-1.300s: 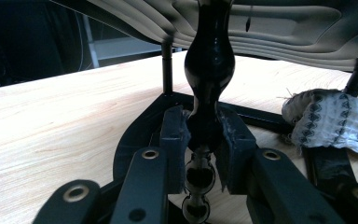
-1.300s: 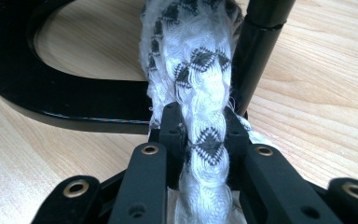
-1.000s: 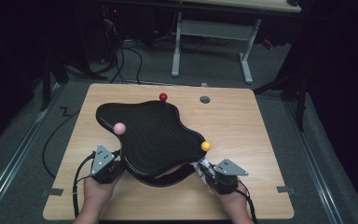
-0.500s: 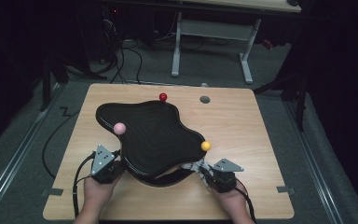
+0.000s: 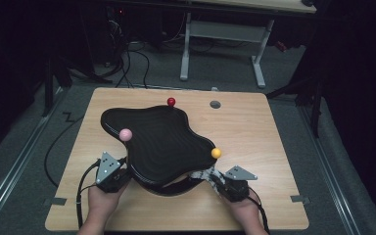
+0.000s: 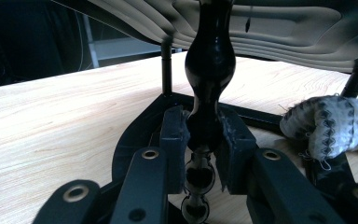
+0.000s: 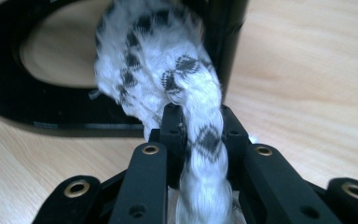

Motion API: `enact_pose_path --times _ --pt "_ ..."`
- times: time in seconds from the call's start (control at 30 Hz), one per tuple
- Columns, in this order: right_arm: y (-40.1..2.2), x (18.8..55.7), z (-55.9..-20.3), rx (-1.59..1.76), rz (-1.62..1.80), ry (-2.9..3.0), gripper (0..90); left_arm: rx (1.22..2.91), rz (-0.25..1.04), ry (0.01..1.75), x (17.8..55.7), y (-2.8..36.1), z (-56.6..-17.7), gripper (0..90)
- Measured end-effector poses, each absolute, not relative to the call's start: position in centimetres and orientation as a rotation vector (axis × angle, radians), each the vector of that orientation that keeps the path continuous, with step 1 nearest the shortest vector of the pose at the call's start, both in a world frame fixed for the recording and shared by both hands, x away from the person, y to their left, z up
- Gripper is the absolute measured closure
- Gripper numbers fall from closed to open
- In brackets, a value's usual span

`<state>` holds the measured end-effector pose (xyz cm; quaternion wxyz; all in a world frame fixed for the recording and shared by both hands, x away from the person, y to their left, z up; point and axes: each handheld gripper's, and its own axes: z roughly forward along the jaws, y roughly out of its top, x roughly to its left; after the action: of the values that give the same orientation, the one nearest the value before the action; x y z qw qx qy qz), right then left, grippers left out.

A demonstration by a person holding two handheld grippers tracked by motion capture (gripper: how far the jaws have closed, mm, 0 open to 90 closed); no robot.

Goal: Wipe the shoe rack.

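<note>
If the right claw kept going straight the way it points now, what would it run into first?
The right claw is shut on the black-and-white cloth, bunched directly ahead of it. Just beyond that stands the black base frame of the wavy tray, likely the first hard thing met, though depth is uncertain.

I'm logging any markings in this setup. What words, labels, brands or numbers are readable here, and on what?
None can be read.
Black wavy tray: no lettering visible.
Patterned cloth: a black-and-white weave, no text.
Grey plates on the left gripper and right gripper: dots, no characters.
Table: bare wood, no label.
</note>
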<state>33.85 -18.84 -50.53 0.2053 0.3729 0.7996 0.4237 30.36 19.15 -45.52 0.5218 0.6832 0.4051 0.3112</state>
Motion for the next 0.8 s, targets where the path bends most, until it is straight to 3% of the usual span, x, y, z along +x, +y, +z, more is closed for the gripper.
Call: enact_pose_path --times 0.3,0.57,0.8 --pt "-18.8 32.7 -47.5 0.959 1.281 2.106 77.1 1.637 0.747 0.970 30.4 19.1 -45.5 74.1" --pt "-19.0 34.0 -50.5 1.036 1.178 2.247 76.8 1.639 0.754 0.968 30.4 19.1 -45.5 74.1" --pt "-20.9 34.1 -49.8 1.049 1.141 2.192 76.1 1.637 0.762 0.976 30.6 19.3 -45.5 74.1"
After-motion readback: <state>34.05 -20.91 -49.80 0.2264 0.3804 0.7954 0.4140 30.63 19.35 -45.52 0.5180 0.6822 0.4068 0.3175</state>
